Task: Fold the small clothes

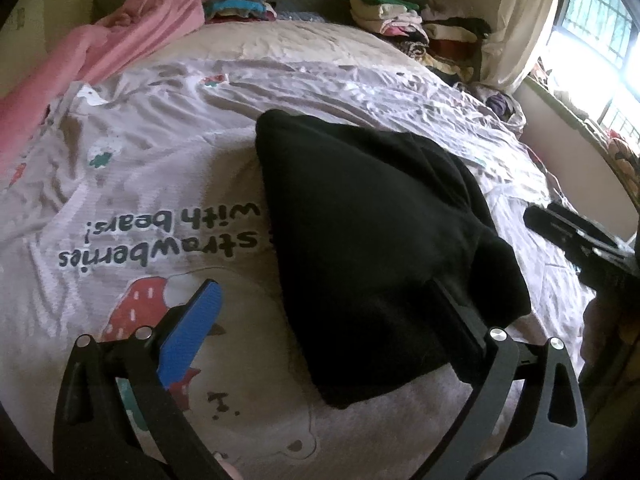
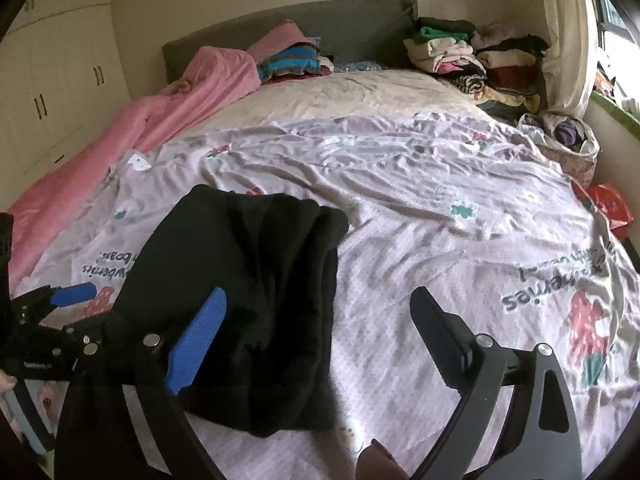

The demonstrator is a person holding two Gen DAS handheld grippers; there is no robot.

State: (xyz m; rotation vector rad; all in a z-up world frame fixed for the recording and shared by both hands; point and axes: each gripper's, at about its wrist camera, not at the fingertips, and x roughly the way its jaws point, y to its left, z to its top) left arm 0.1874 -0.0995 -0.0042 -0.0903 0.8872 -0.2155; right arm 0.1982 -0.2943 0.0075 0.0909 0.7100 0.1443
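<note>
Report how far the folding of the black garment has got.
Done: the black garment lies on the printed bedsheet, doubled into a rough, uneven bundle; folded stacks sit by the headboard.
In hand: nothing gripped. The left gripper and right gripper are both open around the garment's near end.
Left: squaring the bundle and moving it to the stacks.

Each gripper, left gripper and right gripper, is built from black linkage arms, silver round screws and one ribbed blue pad.
</note>
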